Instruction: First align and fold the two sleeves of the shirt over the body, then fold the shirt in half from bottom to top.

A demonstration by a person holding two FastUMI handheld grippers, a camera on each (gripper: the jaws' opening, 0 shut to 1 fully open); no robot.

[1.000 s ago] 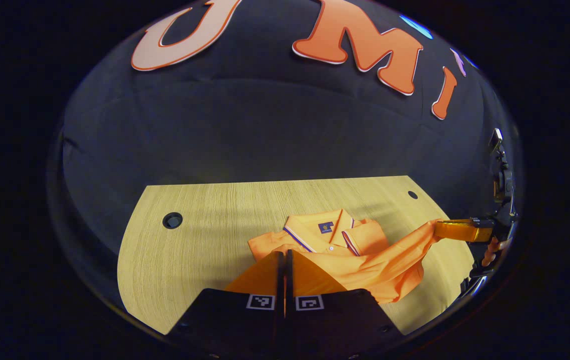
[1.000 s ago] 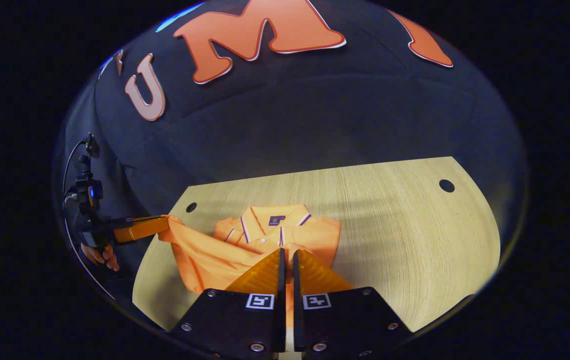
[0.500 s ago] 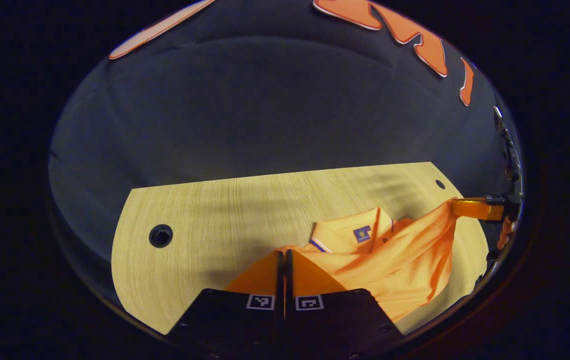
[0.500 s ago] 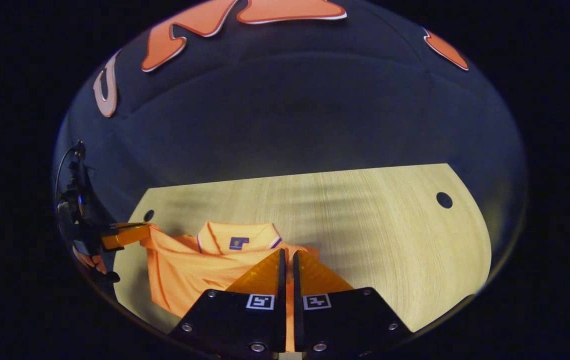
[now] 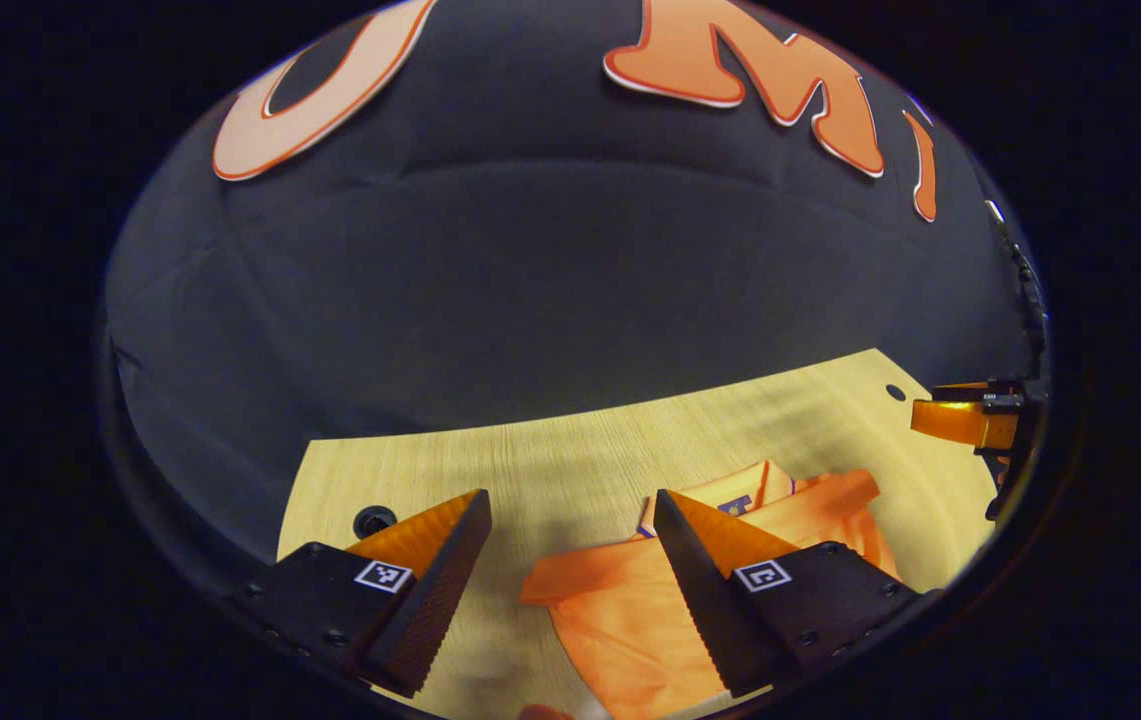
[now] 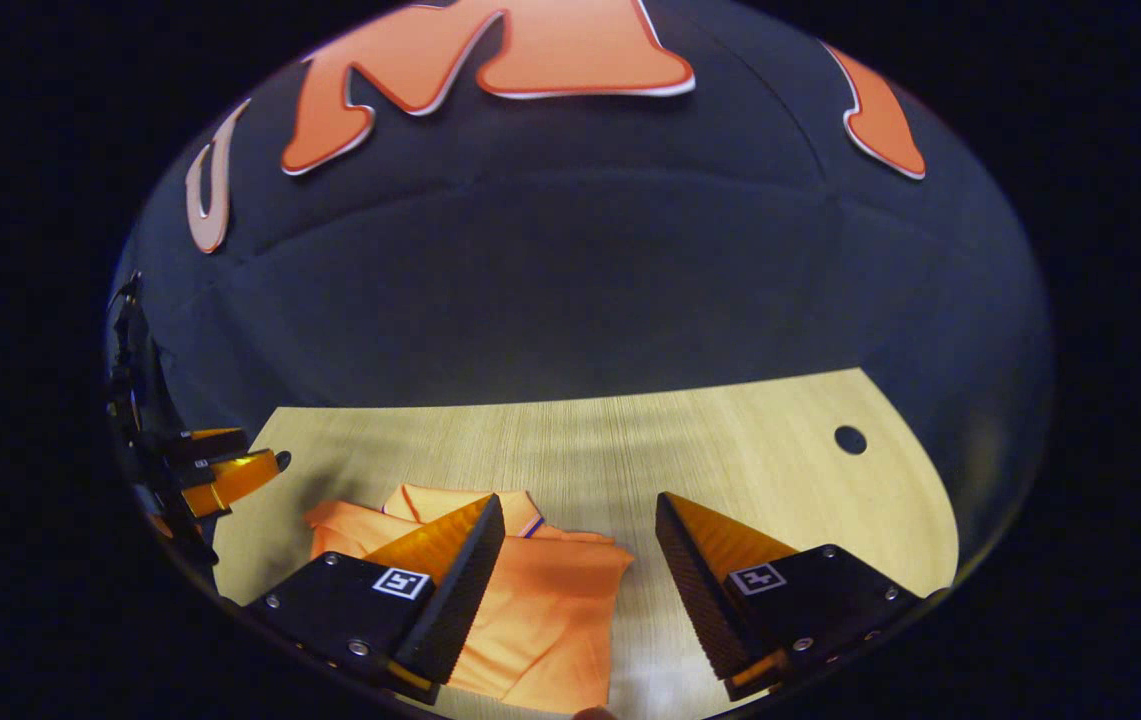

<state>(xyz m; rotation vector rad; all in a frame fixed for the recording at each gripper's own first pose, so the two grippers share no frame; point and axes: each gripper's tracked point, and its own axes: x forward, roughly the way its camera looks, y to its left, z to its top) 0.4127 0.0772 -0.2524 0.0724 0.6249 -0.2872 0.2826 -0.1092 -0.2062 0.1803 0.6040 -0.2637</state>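
Observation:
The orange polo shirt (image 5: 630, 610) lies folded on the wooden table (image 5: 550, 460), its collar (image 5: 740, 490) at the far end. My left gripper (image 5: 570, 497) is open just above the table, and the shirt's near left corner sits between and under its fingers. In the right gripper view the shirt (image 6: 550, 600) lies low and left, its collar (image 6: 450, 497) partly behind a finger. My right gripper (image 6: 580, 500) is open over the shirt's right edge and holds nothing. Each gripper appears at the edge of the other's view: right gripper (image 5: 930, 415), left gripper (image 6: 250, 455).
The table has round cable holes near its corners (image 5: 370, 520) (image 5: 895, 392) (image 6: 850, 438). Bare wood (image 6: 730, 440) stretches beyond and to the right of the shirt. The black cloth wall rises right behind the table's far edge.
Both grippers were shut on the shirt's hem, carrying it toward the collar. Now both are open and the shirt lies flat, folded in half.

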